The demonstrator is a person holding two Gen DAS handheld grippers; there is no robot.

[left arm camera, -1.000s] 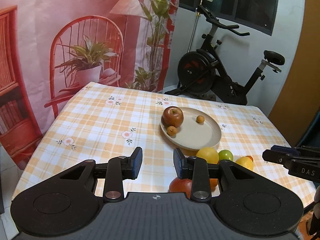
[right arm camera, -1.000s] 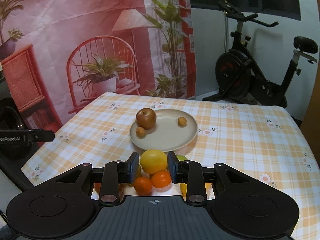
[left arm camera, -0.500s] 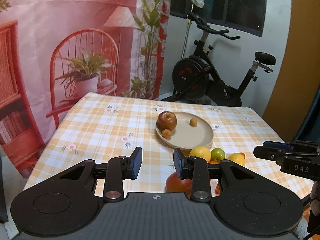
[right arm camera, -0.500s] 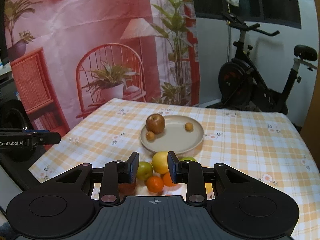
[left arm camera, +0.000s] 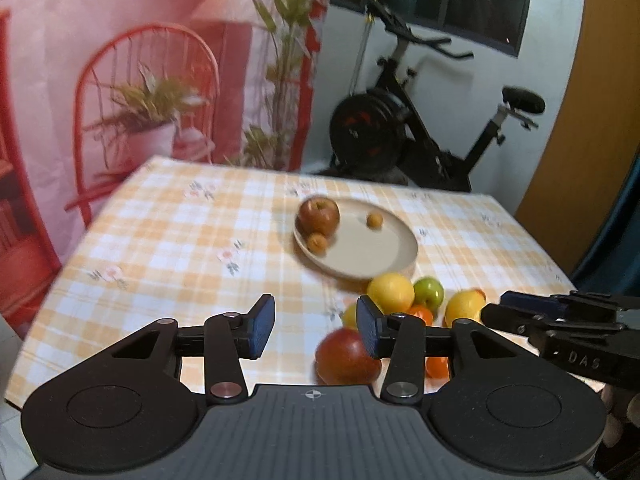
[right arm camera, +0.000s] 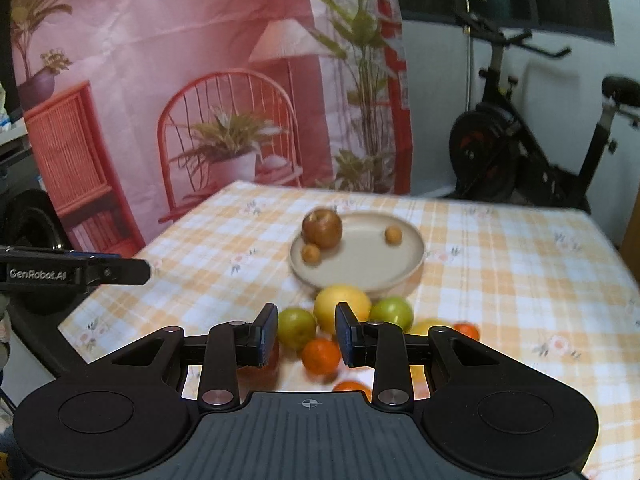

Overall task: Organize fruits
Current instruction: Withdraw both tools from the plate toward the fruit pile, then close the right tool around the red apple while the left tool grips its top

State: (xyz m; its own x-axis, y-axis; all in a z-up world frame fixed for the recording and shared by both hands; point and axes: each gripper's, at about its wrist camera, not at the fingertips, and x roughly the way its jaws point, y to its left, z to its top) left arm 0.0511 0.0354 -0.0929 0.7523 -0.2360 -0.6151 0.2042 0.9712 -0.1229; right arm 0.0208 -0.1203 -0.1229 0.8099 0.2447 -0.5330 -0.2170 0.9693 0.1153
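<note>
A beige plate point(left arm camera: 372, 264) point(right arm camera: 400, 276) on the checked tablecloth holds a red-brown apple point(left arm camera: 319, 215) point(right arm camera: 322, 228) and two small orange fruits point(left arm camera: 317, 243) point(left arm camera: 375, 220). In front of the plate lies a loose pile: a yellow lemon point(left arm camera: 391, 293) point(right arm camera: 342, 305), green fruits point(left arm camera: 429, 293) point(right arm camera: 297, 327) point(right arm camera: 391, 313), oranges point(right arm camera: 321, 356), a second lemon point(left arm camera: 464, 307) and a red apple point(left arm camera: 347, 357). My left gripper point(left arm camera: 315, 330) is open and empty above the near table. My right gripper point(right arm camera: 307, 334) is open and empty, held back above the pile.
The table point(left arm camera: 168, 248) has a yellow checked cloth. An exercise bike point(left arm camera: 420, 136) stands behind it on the right. A pink printed backdrop point(right arm camera: 160, 80) hangs behind it on the left. Each gripper shows at the edge of the other's view point(left arm camera: 560, 320) point(right arm camera: 72, 272).
Both grippers have pulled back and up from the table. The fruit pile and plate now look smaller and farther off. The jaws stay open and no fruit has moved.
</note>
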